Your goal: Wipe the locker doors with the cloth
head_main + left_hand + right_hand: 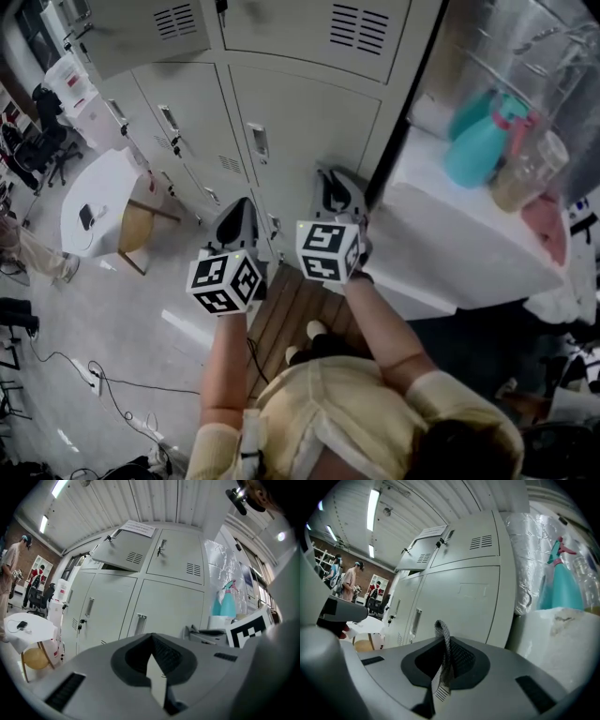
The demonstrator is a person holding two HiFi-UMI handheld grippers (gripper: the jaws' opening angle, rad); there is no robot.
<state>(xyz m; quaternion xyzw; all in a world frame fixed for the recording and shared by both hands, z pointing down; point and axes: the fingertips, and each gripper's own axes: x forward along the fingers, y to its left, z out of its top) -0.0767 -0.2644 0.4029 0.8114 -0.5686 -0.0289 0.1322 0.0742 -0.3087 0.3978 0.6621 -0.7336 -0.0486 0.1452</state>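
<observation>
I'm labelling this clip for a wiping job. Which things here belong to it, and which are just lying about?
In the job: cloth, pinched in the right claw; locker doors.
Just lying about: teal spray bottle, untouched; clear jar; round table.

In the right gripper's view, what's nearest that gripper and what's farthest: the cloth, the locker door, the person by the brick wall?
1. cloth, pinched between the fingers of the right gripper.
2. locker door, straight ahead.
3. person, far back on the left.
</observation>
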